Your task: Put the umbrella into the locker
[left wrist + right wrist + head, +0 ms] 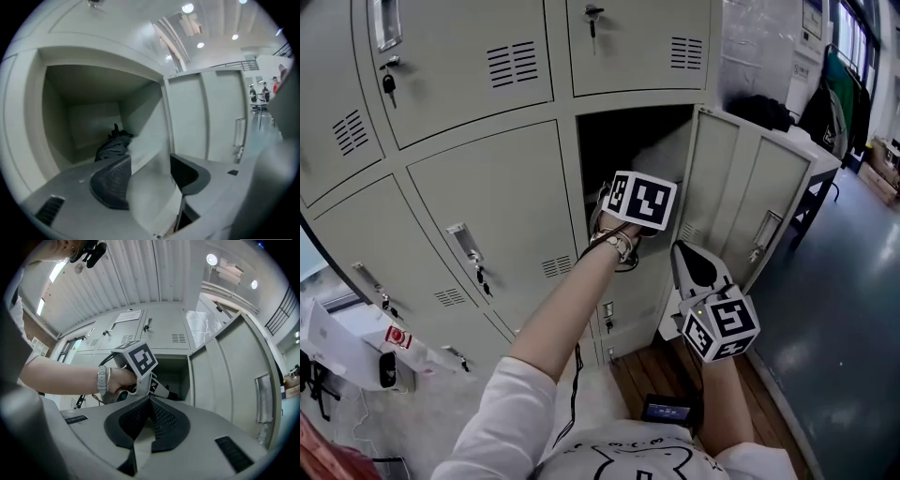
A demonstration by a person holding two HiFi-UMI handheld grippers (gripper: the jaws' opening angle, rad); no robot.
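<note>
While the umbrella (112,145) lies at the back of the locker (89,119), my left gripper (150,178) hangs at its mouth, jaws apart, empty. I'd back straight out, clear of the door (206,117), before my right gripper (149,405), closed on nothing, pushes it.

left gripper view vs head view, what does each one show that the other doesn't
Only the left gripper view: the dark umbrella lying deep inside, and the jaws of the left gripper, apart with nothing between them. Only the head view: the right gripper and keys in closed doors. Both: the open locker compartment and its swung-open door.
</note>
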